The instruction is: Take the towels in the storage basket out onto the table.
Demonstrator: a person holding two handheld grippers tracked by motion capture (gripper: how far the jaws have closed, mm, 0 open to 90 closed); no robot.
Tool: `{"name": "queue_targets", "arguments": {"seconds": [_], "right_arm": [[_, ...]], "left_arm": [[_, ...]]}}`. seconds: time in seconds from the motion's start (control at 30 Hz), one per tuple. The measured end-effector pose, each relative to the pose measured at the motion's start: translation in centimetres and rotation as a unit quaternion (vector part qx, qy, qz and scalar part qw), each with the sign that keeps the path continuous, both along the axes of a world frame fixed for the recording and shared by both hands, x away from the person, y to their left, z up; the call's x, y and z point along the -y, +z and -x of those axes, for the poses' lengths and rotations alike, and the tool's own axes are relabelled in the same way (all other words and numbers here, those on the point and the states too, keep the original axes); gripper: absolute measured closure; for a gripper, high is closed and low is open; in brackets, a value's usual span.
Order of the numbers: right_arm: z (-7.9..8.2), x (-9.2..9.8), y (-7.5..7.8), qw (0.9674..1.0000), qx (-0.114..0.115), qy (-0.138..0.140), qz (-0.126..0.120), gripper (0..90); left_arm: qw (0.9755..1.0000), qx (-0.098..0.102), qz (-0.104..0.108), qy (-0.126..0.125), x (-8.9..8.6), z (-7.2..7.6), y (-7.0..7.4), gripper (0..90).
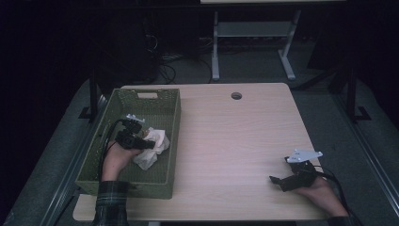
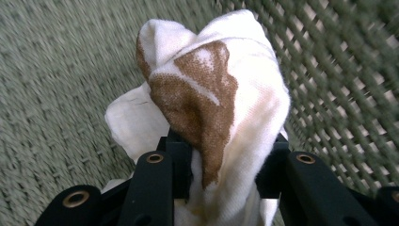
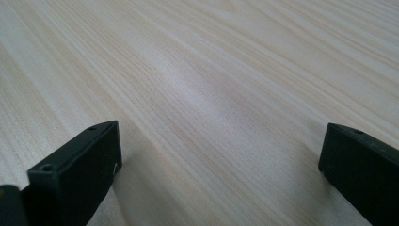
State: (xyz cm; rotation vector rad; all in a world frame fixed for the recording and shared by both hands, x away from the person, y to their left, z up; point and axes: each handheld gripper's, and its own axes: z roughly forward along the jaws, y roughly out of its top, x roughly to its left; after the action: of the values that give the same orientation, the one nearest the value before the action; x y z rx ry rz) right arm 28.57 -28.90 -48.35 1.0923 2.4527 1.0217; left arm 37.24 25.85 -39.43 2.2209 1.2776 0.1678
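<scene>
Clenching on a bunched white cloth (image 2: 235,94), the left tool (image 1: 143,141) is pinching the soft, brown-stained knit between both jaws inside the green woven basket (image 1: 171,136). Lifting well likely means keeping the grip firm and rising straight, clear of the lattice wall just beyond the cloth. Farther off, the right tool (image 1: 277,181) is resting released on the pale wood-grain counter (image 1: 235,136).

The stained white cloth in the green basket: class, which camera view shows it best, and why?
The left gripper view: the cloth is close up, its brown stain sharp, pinched by the left gripper. The high view shows it small and pale inside the basket. The right gripper view looks onto bare table.
</scene>
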Motion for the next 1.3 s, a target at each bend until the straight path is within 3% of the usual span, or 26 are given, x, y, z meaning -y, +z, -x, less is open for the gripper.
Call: {"name": "queue_targets", "arguments": {"seconds": [0.17,0.2,0.33,0.57,0.73,0.77,0.8,0.83,1.03,1.07,1.2,1.27,1.3], "right_arm": [[0.0,0.0,0.0,1.0000,0.000,0.000,0.000,0.0],[0.0,0.0,0.0,1.0000,0.000,0.000,0.000,0.0],[0.0,0.0,0.0,1.0000,0.000,0.000,0.000,0.0],[0.0,0.0,0.0,1.0000,0.000,0.000,0.000,0.0],[0.0,0.0,0.0,1.0000,0.000,0.000,0.000,0.0],[0.0,0.0,0.0,1.0000,0.000,0.000,0.000,0.0],[0.0,0.0,0.0,1.0000,0.000,0.000,0.000,0.0],[0.0,0.0,0.0,1.0000,0.000,0.000,0.000,0.0],[0.0,0.0,0.0,1.0000,0.000,0.000,0.000,0.0],[0.0,0.0,0.0,1.0000,0.000,0.000,0.000,0.0],[0.0,0.0,0.0,1.0000,0.000,0.000,0.000,0.0],[0.0,0.0,0.0,1.0000,0.000,0.000,0.000,0.0],[0.0,0.0,0.0,1.0000,0.000,0.000,0.000,0.0]], "left_arm": [[0.9992,0.024,0.032,0.007,-0.7,0.3,1.0,65.2],[0.9983,0.033,0.046,0.009,-1.0,0.5,1.4,65.2],[0.9964,0.051,0.068,0.010,-1.2,0.9,2.3,65.2],[0.9937,0.078,0.081,0.001,-1.0,1.5,3.9,65.2],[0.9904,0.102,0.094,-0.007,-0.3,2.2,5.4,65.2],[0.9896,0.106,0.096,-0.008,-0.2,2.3,5.7,65.2],[0.9872,0.118,0.106,-0.012,0.1,2.6,6.2,65.2],[0.9872,0.118,0.106,-0.012,0.1,2.6,6.2,65.2],[0.9809,0.143,0.129,-0.026,0.8,3.3,7.6,65.2],[0.9788,0.150,0.135,-0.034,1.1,3.5,8.0,65.2],[0.9763,0.159,0.140,-0.045,1.9,3.9,8.6,65.2],[0.9724,0.168,0.150,-0.059,2.8,4.1,9.1,65.3],[0.9724,0.168,0.150,-0.059,2.8,4.1,9.1,65.3]]}}
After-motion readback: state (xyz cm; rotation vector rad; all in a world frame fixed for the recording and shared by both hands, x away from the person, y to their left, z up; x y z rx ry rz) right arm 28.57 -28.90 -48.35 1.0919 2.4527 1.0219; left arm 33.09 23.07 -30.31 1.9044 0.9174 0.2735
